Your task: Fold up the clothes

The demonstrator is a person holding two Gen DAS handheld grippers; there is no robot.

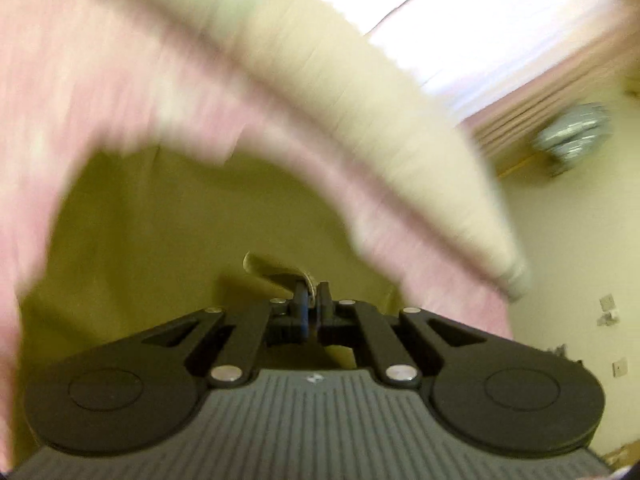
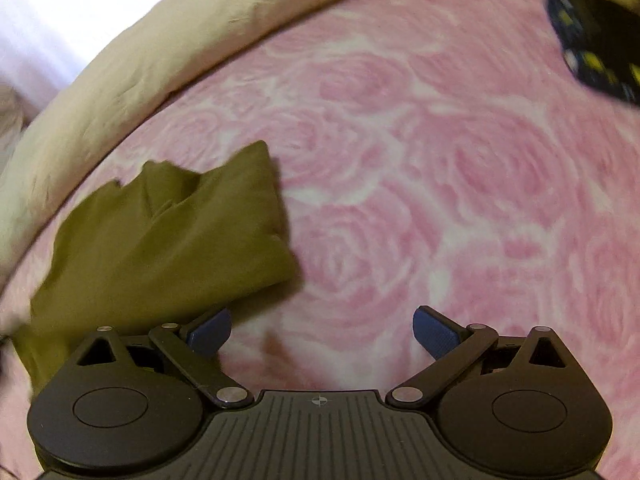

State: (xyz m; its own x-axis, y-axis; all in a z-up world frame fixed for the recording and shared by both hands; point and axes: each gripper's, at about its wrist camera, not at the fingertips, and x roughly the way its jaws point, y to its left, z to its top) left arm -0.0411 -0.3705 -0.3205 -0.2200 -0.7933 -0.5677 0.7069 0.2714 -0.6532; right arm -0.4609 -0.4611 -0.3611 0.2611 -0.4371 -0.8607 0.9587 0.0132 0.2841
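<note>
While the left gripper [image 1: 310,300] stays out of the right cam's view, its own cam shows its dark jaws pinched together on a thin edge of the olive-green cloth garment [image 1: 180,220], which fills the lower-middle of that pic w/ a small pale tab, maybe a label, sticking out at the pinch. Right gripper [image 2: 322,330] hangs above the pink rose-pattern fleece blanket [image 2: 440,160], its blue-padded fingers [image 2: 210,330] spread wide w/ nothing between them. Seen from the right cam, the garment lies bunched and partly doubled over on the blanket, left of the right gripper, its near edge just beside the left-hand pad. A cream padded bed edge [image 2: 120,60] curves along the blanket's far side. A dark object w/ yellow spots [image 2: 592,40] sits at top right; too blurred to ID. Both views smear w/ motion.

Whether the fold is mid-way or nearly done can't be read from this bunching. Risks, as judged: the left pinch looks shallow, so a quick lift or tug could slip the hem free and drop the layers. The fleece probably drags at the cloth, so pulling it across could wrinkle or skew the fold. With the right gripper empty, one-sided tension may twist the garment.
</note>
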